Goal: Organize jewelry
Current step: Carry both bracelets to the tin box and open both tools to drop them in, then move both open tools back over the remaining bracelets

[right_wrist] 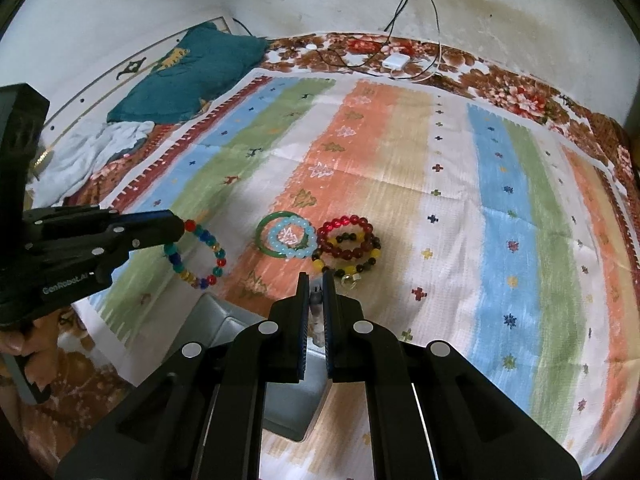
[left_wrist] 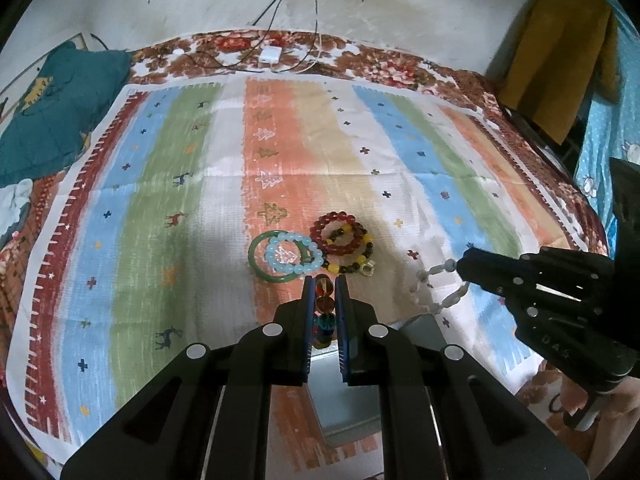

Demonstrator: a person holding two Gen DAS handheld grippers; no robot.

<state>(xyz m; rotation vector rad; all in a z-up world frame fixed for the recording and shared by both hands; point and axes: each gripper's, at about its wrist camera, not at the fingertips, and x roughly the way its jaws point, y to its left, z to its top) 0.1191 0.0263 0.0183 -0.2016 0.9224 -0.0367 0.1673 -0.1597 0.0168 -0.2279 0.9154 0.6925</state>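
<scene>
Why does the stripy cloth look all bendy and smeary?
In both wrist views the fisheye lens curves the striped cloth and darkens the corners; in the right wrist view the cloth's right side is streaked; a soft shadow falls ahead of the left claw.

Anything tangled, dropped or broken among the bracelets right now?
Nothing broken or dropped. The red bead bracelet lies overlapping the yellow-and-dark one, and the pale blue bracelet sits inside the green bangle.

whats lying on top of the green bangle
A pale blue bead bracelet overlaps the right part of the green bangle, hiding that stretch of its rim. The striped cloth shows through both.
</scene>
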